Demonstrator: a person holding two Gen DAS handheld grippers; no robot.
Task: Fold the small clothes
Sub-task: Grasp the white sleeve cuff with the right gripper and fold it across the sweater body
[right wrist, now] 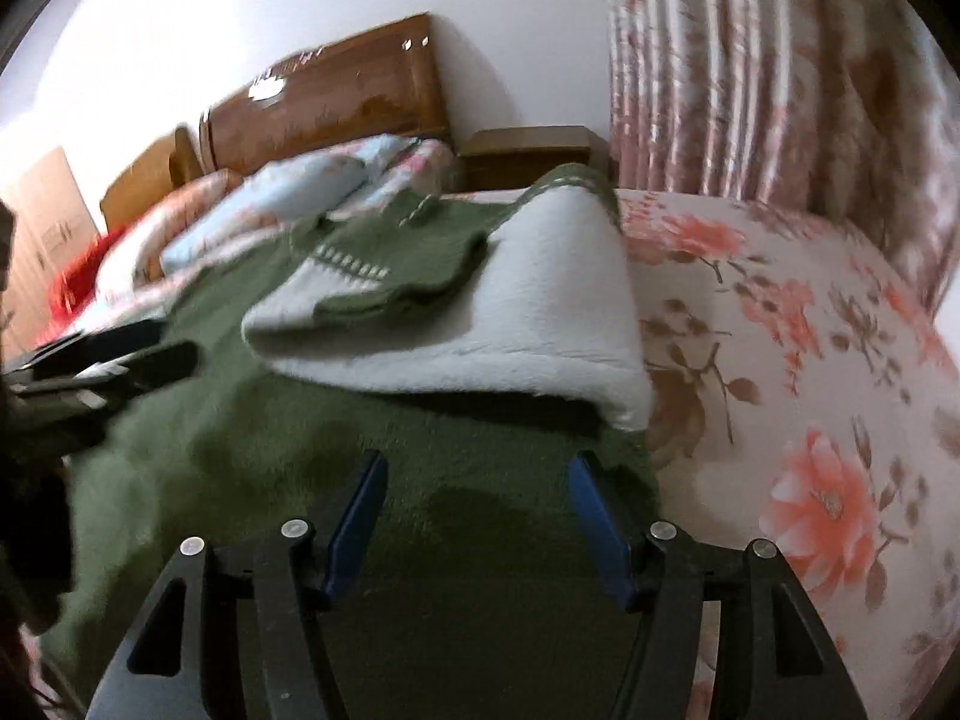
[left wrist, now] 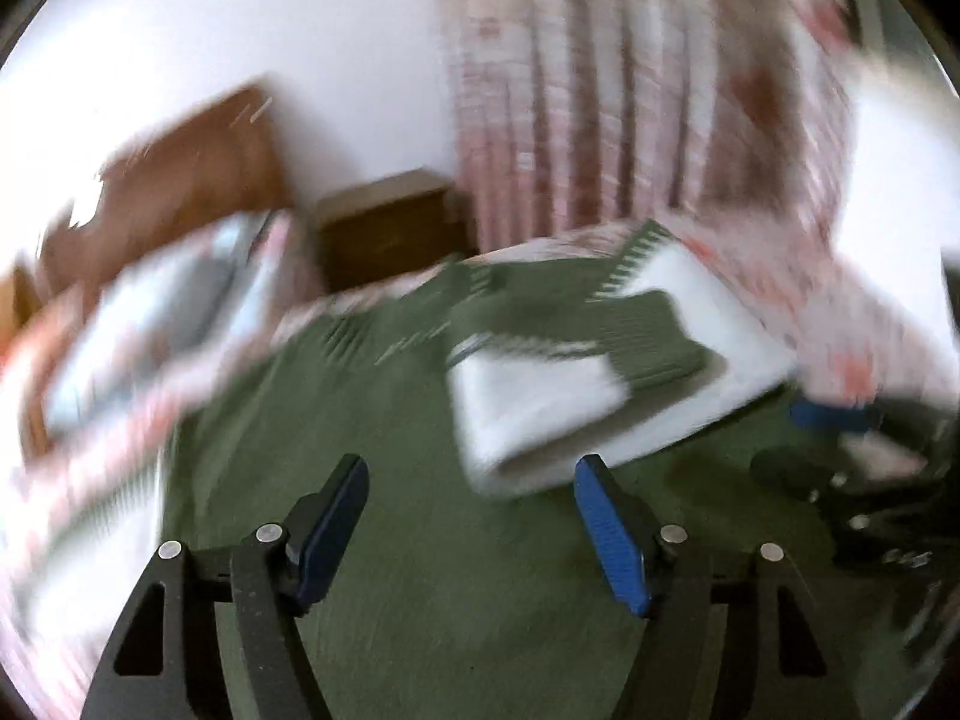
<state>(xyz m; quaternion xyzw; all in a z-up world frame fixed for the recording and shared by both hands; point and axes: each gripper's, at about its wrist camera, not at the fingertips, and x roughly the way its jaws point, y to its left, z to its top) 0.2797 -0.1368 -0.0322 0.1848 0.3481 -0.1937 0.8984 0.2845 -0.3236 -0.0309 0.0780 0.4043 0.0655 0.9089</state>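
Note:
A green knitted garment (right wrist: 270, 456) with a white fleece lining (right wrist: 540, 324) lies spread on the bed. Its upper part is turned over so the lining shows, and a green sleeve (right wrist: 408, 276) lies across it. My right gripper (right wrist: 480, 462) hovers open over the green cloth near the garment's right edge, with nothing between its pads. In the blurred left wrist view, my left gripper (left wrist: 471, 471) stands open above the green cloth (left wrist: 420, 570), its tips close to the corner of the white fold (left wrist: 540, 414). The pads press on nothing. The other gripper (left wrist: 840, 420) shows at the right.
The garment lies on a floral bedsheet (right wrist: 780, 330). Pillows (right wrist: 312, 186) and a red cloth (right wrist: 78, 282) lie by the wooden headboard (right wrist: 336, 102). A nightstand (right wrist: 528, 156) and a floral curtain (right wrist: 750, 72) stand beyond the bed.

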